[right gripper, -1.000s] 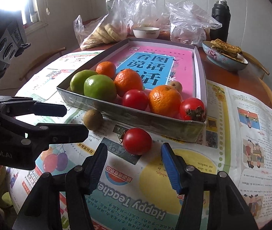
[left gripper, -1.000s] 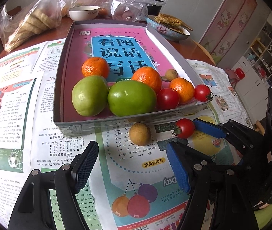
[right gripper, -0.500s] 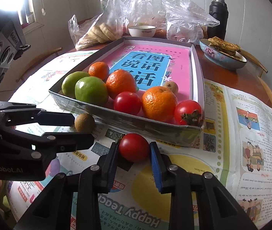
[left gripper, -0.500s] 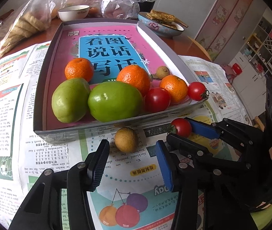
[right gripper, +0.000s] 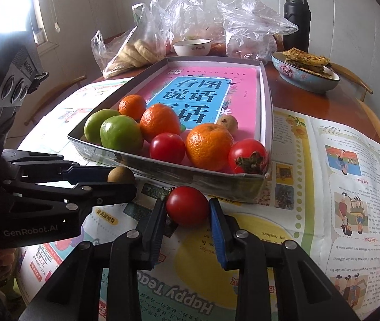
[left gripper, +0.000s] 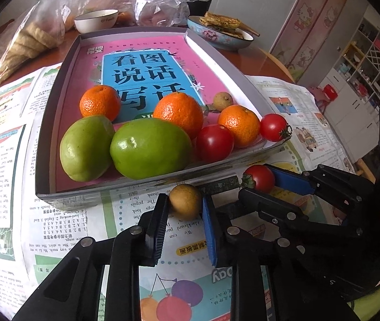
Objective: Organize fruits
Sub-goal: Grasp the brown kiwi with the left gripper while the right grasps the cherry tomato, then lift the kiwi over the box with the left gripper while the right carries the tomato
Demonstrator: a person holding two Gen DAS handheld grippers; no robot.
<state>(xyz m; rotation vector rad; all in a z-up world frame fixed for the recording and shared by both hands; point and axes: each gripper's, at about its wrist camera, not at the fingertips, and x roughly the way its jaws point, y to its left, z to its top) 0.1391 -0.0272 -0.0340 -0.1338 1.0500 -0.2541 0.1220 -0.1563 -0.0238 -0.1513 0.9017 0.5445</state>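
Note:
A shallow grey box [left gripper: 56, 123] with a pink book cover inside holds two green fruits [left gripper: 149, 148], three oranges [left gripper: 178, 111], two red tomatoes [left gripper: 214, 141] and a small brown fruit [left gripper: 223, 100]. My left gripper [left gripper: 184, 203] is shut on a small brown fruit [left gripper: 185, 200] on the newspaper just before the box's front wall; it also shows in the right wrist view [right gripper: 120, 175]. My right gripper [right gripper: 187, 208] is shut on a red tomato [right gripper: 187, 205], beside the left one, also on the newspaper.
Newspaper sheets [right gripper: 337, 176] cover the table around the box [right gripper: 266, 123]. Behind it stand a white bowl [right gripper: 192, 46], plastic bags with bread [right gripper: 136, 50], a blue dish with flatbread [right gripper: 306, 73] and a black flask [right gripper: 296, 21].
Both grippers moved forward toward the box and closed: the left one onto the small brown fruit, the right one onto the loose red tomato.

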